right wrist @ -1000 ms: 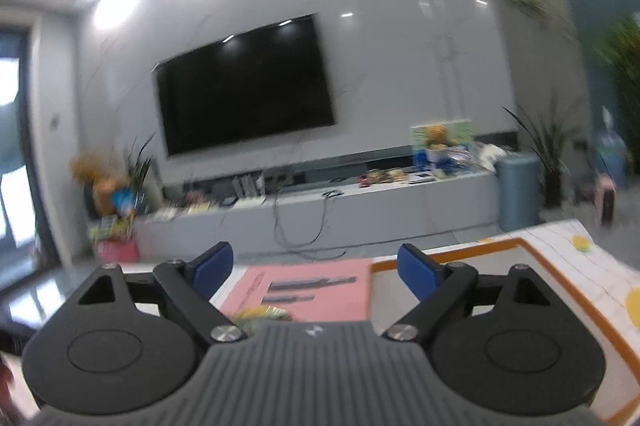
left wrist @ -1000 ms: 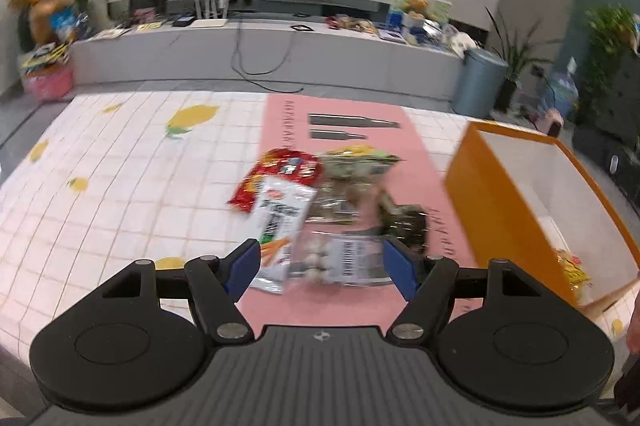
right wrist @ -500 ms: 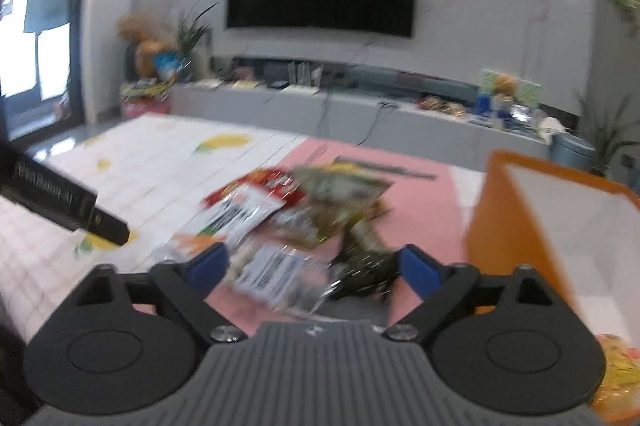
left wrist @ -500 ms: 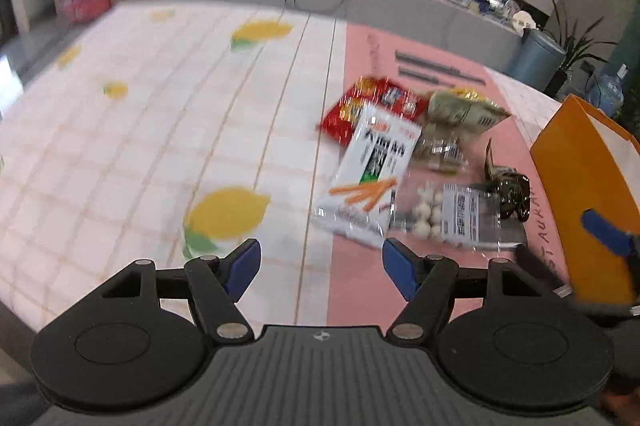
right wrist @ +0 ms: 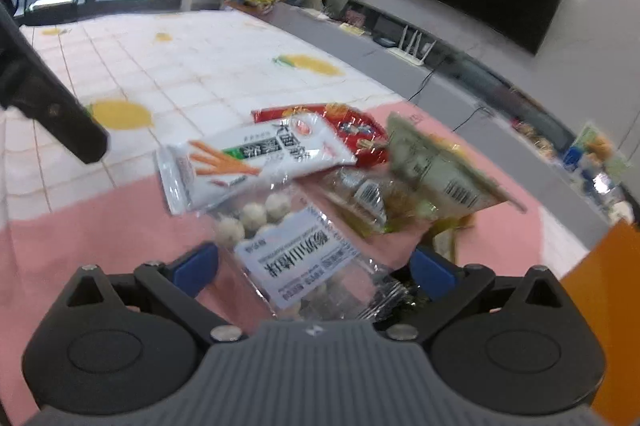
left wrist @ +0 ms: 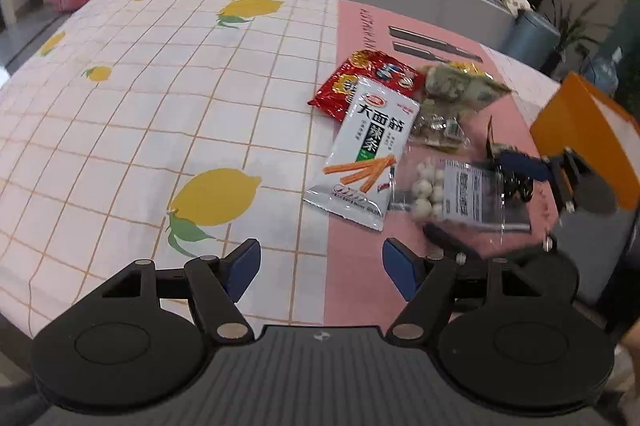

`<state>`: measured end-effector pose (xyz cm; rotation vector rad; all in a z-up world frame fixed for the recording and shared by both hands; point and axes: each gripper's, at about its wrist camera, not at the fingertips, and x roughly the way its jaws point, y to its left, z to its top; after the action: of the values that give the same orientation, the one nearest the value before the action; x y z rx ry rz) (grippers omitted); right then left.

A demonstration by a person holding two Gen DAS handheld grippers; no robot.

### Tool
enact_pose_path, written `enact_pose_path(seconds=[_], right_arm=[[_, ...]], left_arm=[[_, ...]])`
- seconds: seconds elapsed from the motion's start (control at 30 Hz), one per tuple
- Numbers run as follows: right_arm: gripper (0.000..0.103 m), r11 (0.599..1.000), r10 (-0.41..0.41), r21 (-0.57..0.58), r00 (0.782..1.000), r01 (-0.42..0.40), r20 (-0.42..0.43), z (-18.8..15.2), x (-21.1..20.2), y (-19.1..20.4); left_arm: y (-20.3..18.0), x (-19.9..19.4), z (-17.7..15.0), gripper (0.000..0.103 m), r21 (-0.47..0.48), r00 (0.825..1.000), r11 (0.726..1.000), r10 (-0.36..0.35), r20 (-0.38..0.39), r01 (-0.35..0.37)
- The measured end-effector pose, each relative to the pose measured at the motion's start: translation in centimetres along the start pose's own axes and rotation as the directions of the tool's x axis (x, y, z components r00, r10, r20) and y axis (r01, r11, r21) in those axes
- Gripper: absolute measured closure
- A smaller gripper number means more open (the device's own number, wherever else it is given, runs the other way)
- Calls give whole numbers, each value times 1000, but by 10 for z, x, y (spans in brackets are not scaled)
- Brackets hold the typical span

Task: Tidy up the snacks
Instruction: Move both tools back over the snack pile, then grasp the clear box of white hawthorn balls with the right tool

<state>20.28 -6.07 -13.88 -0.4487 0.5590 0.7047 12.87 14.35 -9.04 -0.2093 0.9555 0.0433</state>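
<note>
A pile of snacks lies on the pink mat (left wrist: 360,290): a white packet with orange sticks (left wrist: 368,154), a red packet (left wrist: 360,78), a green packet (left wrist: 460,86) and a clear bag of white balls (left wrist: 452,194). My left gripper (left wrist: 320,266) hangs open over bare cloth, short of the pile. My right gripper (right wrist: 314,266) is open wide. The clear bag of white balls (right wrist: 296,262) lies between its blue pads (right wrist: 196,266), which stand apart from it. In the left wrist view the right gripper (left wrist: 466,192) straddles that bag.
An orange box (left wrist: 580,130) with white inside stands right of the pile, close to my right gripper. A dark packet (right wrist: 400,302) lies under the clear bag's right end. The lemon-print tablecloth (left wrist: 160,106) spreads to the left. A TV bench and plants stand beyond the table.
My right gripper swung down from facing the TV wall to the snack pile, opened wider and now straddles the clear bag. My left gripper dipped toward the table, then held still.
</note>
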Motion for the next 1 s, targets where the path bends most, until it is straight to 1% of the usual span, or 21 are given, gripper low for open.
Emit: enact_pose_path(seconds=[0.03,0.17,0.2,0.27,0.33,0.47,0.5,0.57,0.63,0.73,0.8,0.9,1.0], right_arm=[[3,999,27,37,1000,-27,-3,0,3,-7],[4,995,92,48,996,-92,5,-2,8,-17],[7,991,112,74,994,-111,-10,-1,8,-21],[13,975,160,166,986,-150,-46,-1,10,-28],[16,978,152,151,988,-143,-43,-3,7,-24],[19,975,116,198,991,-100,-72,-1,4,-19],[21,976,99,203,992,-82,-79,0,3,-16],[29,974,71,223,994,-50,-88,0,-2,-12],[30,973,47,232,993,-22,-106,1,-4,-10],[31,974,36,226,992,-8,-117,-1,-10,-5],[31,971,34,240,991,-2,-129,-1,-12,-6],[32,966,8,256,988,31,-152,-2,-19,-7],[32,957,5,286,988,39,-153,-3,-29,-6]], left_arm=[[-1,1,-1,21,5,1000,1000,0,0,0],[-3,5,-3,21,11,1000,1000,-4,-16,5],[-4,6,-4,21,14,1000,1000,-2,-20,2],[-5,8,-5,21,22,1000,1000,4,-27,-3],[-5,8,-5,21,26,999,1000,0,-35,1],[-4,4,-4,21,17,999,1000,-15,-30,15],[-4,3,-5,21,16,999,1000,-15,-28,15],[-4,1,-4,21,14,1000,1000,-17,-26,17],[-4,0,-4,21,12,1000,1000,-19,-23,19],[-4,-2,-3,21,13,1000,1000,-19,-17,19],[-4,-3,-3,21,14,1000,1000,-18,-13,19],[-4,-3,-3,21,9,1000,1000,-17,-13,17],[-5,-2,-4,21,12,1000,1000,-15,-17,15]])
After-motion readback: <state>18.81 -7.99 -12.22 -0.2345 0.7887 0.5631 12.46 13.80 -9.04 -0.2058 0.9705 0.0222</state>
